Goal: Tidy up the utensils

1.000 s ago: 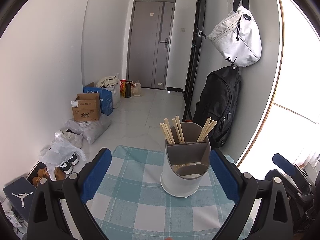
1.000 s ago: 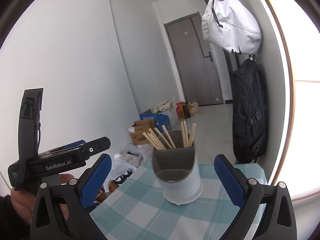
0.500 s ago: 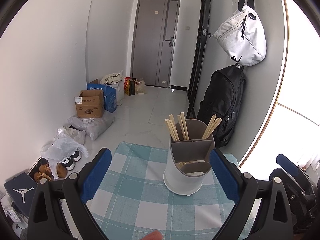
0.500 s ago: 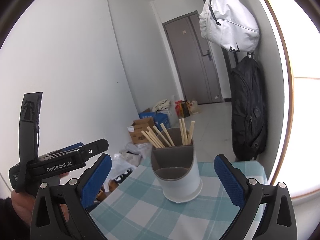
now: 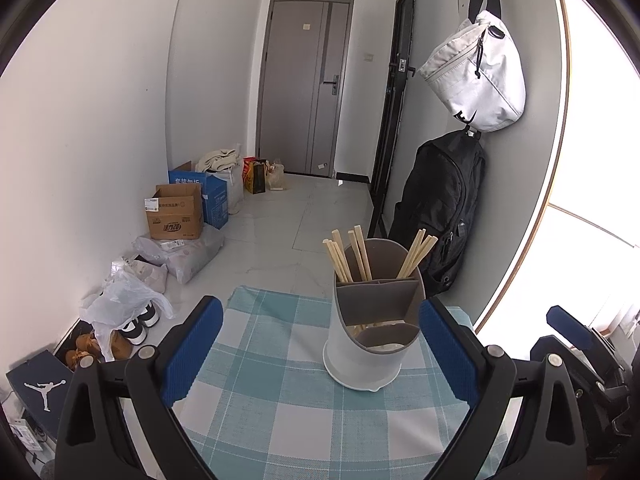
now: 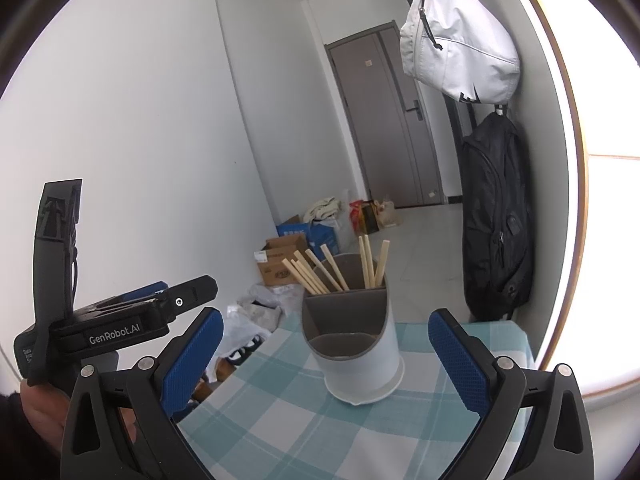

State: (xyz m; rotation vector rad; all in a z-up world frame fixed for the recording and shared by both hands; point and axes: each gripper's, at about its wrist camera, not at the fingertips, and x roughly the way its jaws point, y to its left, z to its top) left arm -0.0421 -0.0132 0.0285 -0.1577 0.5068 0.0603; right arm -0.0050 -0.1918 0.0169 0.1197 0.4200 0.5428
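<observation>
**Q:** On the checked tablecloth (image 5: 280, 408), what stands before your tongs?

**A:** One utensil holder (image 5: 372, 332), white outside and grey within, upright on the teal-and-white cloth toward its far edge. Wooden chopsticks (image 5: 348, 254) lean out of its two rear compartments: a larger bunch in the left one, a few in the right. The lower front compartment faces me; something pale shows inside it, but I cannot tell what.

**Q:** And the tongs themselves?

**A:** My left gripper (image 5: 320, 352) is spread wide, blue pads well apart, nothing between them; in its own view the holder sits ahead and a little to the right, close to the right pad (image 5: 448, 352) but not touching. My right gripper (image 6: 326, 360) is likewise wide apart and empty, with the holder framed between its fingers. Neither touches the holder or the chopsticks.

**Q:** Can each tool be seen from the other?

**A:** Yes. The right view catches the left tool's black body at its left edge, marked "GenRobot.AI", with my hand (image 6: 40, 412) beneath it. The left view shows the right tool at its lower right edge.

**Q:** Behind the table?

**A:** A white sling bag (image 5: 476, 76) hangs above a black backpack (image 5: 440, 208) on the right wall; cardboard boxes (image 5: 176, 212), plastic bags and shoes (image 5: 136, 324) line the left wall toward a grey door (image 5: 304, 88).
</observation>
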